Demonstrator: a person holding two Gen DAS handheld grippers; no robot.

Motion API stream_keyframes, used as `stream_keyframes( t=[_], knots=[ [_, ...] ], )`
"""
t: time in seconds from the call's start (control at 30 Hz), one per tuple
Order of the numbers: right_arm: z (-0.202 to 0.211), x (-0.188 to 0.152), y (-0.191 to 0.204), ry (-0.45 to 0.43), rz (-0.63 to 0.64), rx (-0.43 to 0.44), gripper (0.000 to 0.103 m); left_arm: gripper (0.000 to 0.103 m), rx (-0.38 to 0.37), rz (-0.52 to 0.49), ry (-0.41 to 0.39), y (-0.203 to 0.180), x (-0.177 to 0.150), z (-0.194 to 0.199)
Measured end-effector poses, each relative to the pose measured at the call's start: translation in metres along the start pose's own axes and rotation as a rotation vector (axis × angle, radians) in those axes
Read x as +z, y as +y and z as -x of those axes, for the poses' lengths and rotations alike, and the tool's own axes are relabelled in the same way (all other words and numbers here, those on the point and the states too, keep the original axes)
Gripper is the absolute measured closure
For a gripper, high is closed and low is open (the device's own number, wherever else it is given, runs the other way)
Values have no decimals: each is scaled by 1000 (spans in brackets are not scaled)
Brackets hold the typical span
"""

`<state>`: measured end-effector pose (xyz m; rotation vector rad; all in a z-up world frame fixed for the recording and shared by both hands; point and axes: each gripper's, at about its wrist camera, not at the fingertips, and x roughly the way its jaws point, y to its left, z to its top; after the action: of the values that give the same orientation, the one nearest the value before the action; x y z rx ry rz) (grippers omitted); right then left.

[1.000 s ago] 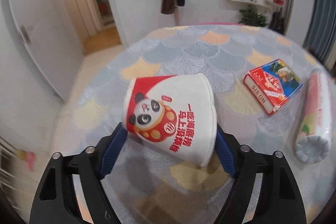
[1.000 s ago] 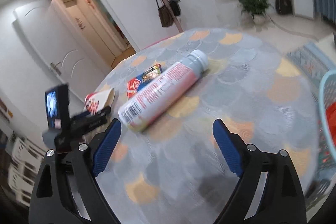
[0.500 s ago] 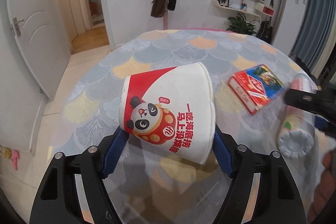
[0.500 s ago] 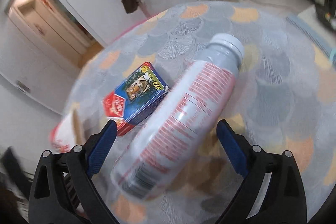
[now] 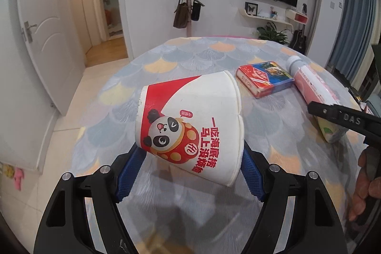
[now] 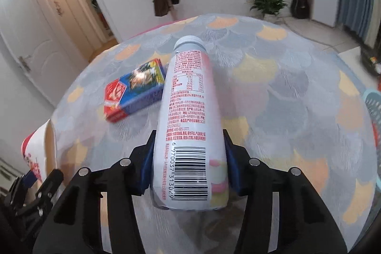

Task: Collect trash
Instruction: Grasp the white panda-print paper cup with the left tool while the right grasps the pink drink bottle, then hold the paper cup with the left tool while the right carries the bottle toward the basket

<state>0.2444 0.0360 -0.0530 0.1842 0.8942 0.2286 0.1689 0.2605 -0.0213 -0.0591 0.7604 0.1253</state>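
Left wrist view has the left gripper (image 5: 190, 158) clenched on a smooth paper panda cup (image 5: 190, 125) lying sideways at centre, with a glossy rectangular box (image 5: 264, 81) and a hand (image 5: 366, 185) at lower right. Right wrist view alone shows the barcode on the cylindrical plastic bottle (image 6: 190, 125), the right gripper (image 6: 188, 166) closing with its blue pads against the bottle, and a teal basket (image 6: 375, 106) at the right edge.
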Motion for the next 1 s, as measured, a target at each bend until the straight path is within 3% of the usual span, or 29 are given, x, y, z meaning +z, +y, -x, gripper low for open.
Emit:
stream_keyframes(
  t=[0.17, 0.5, 0.87, 1.0],
  knots=[
    [26, -17, -18, -21, -19, 65, 55, 30, -5, -1, -21, -4, -7, 21],
    [74, -39, -34, -129, 41, 85, 55, 30, -25, -21, -71, -20, -14, 58],
    [96, -43, -60, -77, -102, 369, 56, 30, -52, -41, -111, -39, -12, 82],
    [99, -46, -70, -68, -149, 425, 56, 30, -58, -55, -122, -47, -12, 87]
  ],
)
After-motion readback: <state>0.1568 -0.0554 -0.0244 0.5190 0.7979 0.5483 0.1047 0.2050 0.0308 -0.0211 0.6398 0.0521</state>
